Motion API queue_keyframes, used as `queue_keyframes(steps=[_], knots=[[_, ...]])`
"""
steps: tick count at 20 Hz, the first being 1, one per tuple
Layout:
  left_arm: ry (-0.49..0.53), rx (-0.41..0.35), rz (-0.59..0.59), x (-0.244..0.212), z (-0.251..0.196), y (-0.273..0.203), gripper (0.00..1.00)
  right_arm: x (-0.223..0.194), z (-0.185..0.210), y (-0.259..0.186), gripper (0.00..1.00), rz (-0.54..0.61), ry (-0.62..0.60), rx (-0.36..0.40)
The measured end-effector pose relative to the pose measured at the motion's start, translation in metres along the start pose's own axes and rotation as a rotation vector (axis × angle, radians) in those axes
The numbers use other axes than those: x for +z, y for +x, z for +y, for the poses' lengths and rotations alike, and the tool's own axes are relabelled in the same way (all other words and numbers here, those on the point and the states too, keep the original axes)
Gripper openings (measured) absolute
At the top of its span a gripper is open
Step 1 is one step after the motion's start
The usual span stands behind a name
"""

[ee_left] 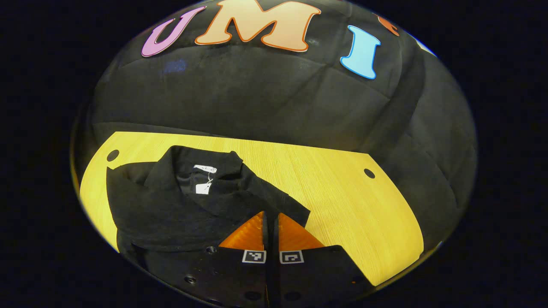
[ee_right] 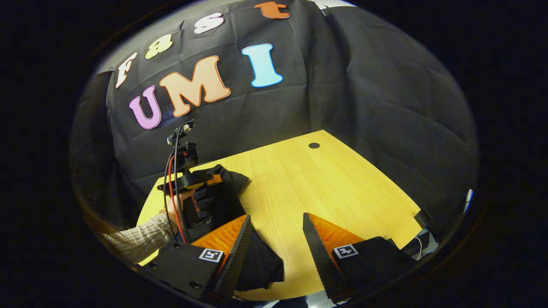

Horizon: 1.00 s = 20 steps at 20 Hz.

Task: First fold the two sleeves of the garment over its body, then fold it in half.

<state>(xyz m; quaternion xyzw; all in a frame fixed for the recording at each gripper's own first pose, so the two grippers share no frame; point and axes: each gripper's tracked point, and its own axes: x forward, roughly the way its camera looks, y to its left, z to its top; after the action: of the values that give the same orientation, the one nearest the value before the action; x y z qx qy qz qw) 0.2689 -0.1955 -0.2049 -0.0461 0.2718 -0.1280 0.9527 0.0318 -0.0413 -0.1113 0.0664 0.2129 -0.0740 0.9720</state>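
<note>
Now | wooden table (ee_left: 342, 188) (black cloth behind) | left gripper (ee_left: 271, 216) fingers clenched on garment (ee_left: 171, 205) | right gripper (ee_right: 276, 222) fingers spread

Dim booth, sharp focus, strong fisheye bending toward the edges

A light wooden table (ee_left: 342, 184) carries a black collared garment (ee_left: 171, 205), spread toward the table's left end, collar facing the far edge

Shirt (ee_left: 171, 205): black matt knit cloth, slightly rough; small white paper tag (ee_left: 202, 188) at collar. Table (ee_left: 342, 192): yellow wood-grain, smooth, low sheen. Sleeve (ee_right: 137, 241): ribbed knit.
</note>
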Motion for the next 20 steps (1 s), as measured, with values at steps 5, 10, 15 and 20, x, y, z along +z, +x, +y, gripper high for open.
queue_keyframes(steps=[5, 10, 15, 20], knots=[[-0.021, -0.055, -0.039, 0.013, -0.012, -0.011, 0.12, -0.007, 0.004, 0.004, 0.71, 0.021, -0.011, 0.025], [0.042, -0.04, -0.12, 0.037, -0.013, -0.036, 0.95, -0.007, 0.009, 0.002, 0.78, 0.019, -0.04, 0.061], [0.072, 0.017, -0.211, 0.063, -0.009, -0.079, 0.95, -0.014, 0.023, 0.002, 0.78, 0.032, -0.065, 0.132], [0.145, 0.106, -0.306, 0.081, 0.018, -0.137, 0.95, -0.026, 0.039, -0.006, 0.79, 0.045, -0.164, 0.214]])
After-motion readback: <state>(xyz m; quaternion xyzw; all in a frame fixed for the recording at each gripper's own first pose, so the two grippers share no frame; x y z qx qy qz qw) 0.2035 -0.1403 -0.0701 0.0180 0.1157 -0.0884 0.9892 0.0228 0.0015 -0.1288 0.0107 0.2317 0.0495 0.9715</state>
